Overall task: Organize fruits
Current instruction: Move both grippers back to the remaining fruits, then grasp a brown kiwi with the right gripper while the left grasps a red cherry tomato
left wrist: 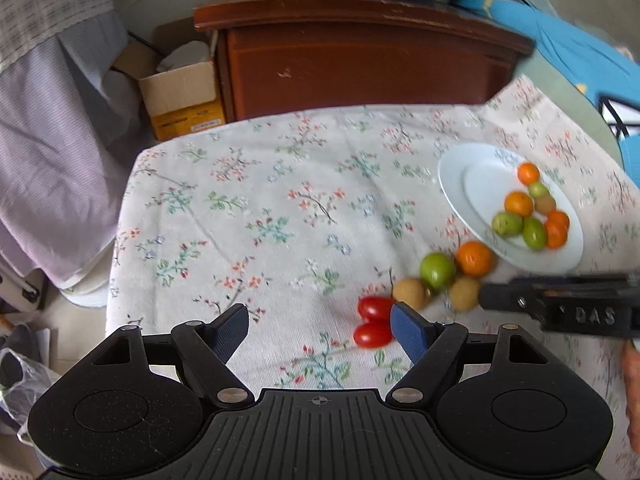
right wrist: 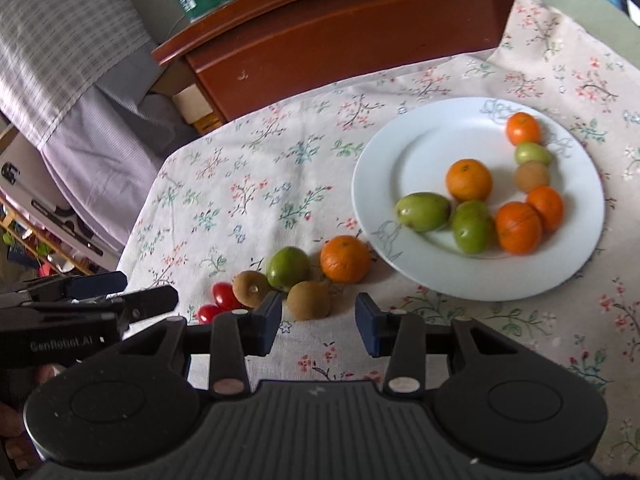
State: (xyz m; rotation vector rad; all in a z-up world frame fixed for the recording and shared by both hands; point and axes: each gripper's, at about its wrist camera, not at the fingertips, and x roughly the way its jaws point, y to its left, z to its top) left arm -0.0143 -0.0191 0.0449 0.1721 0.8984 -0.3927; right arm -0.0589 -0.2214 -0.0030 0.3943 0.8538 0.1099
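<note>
While both grippers, left (left wrist: 320,330) and right (right wrist: 319,322), hang spread and empty, loose fruit (right wrist: 304,276) lies on the cloth (right wrist: 248,200): round, glossy oranges, greens, browns, tomatoes. Beside it, the plate (right wrist: 400,160) holds eight more.

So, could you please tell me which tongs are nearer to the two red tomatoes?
Left. The left tongs have one open finger right beside the tomatoes. The right tongs sit further along, open in front of a brown kiwi.
</note>
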